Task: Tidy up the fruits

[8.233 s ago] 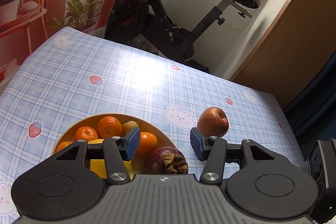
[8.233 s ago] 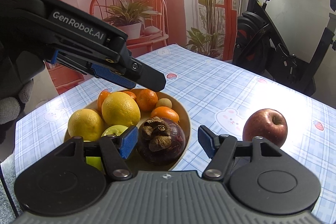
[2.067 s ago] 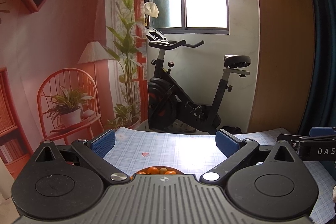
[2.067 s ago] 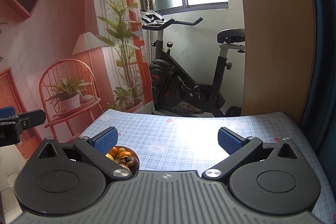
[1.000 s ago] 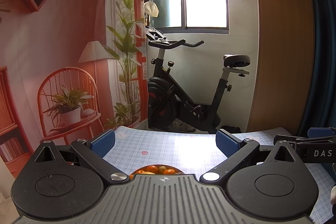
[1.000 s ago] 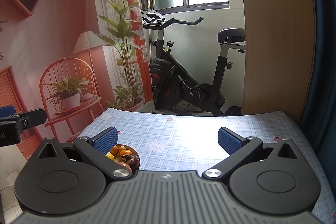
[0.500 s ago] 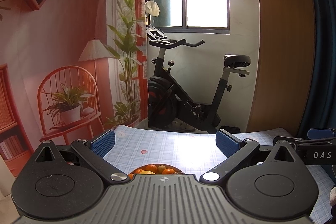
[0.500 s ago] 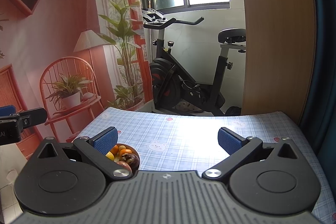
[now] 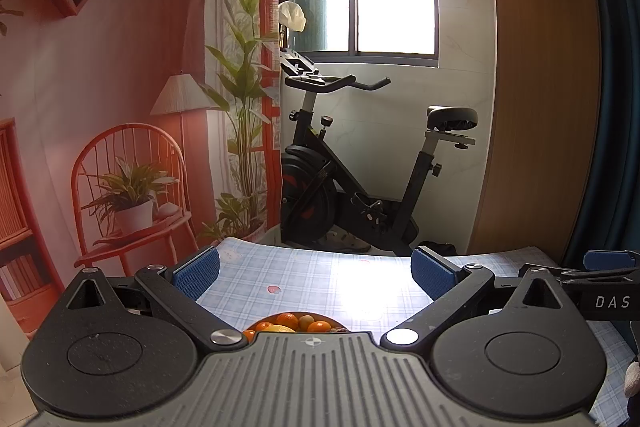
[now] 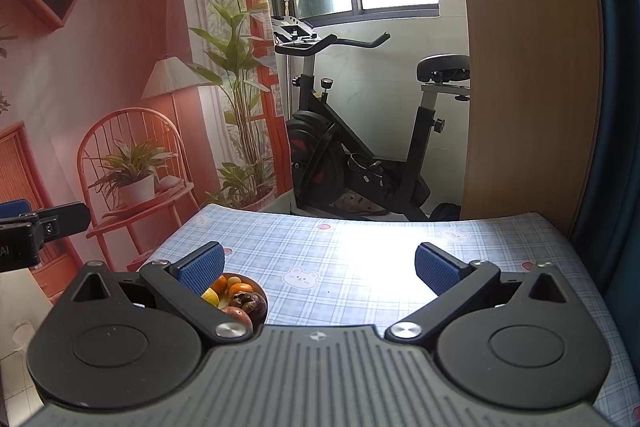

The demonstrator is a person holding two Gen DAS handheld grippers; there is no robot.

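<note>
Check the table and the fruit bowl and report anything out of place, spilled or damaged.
Nothing stands out. The fruit sits inside the bowl, none visible loose on the checked tablecloth. No spill or damage shows. Both the left tool and right tool are open and empty, held back from the bowl.

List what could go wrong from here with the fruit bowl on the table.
1. The fruit bowl looks heaped, with a mangosteen near its rim; a nudge might roll fruit onto the tablecloth.
2. Both the left gripper and right gripper are open and raised, bodies hiding much of the bowl, so descending blind risks knocking it.
</note>
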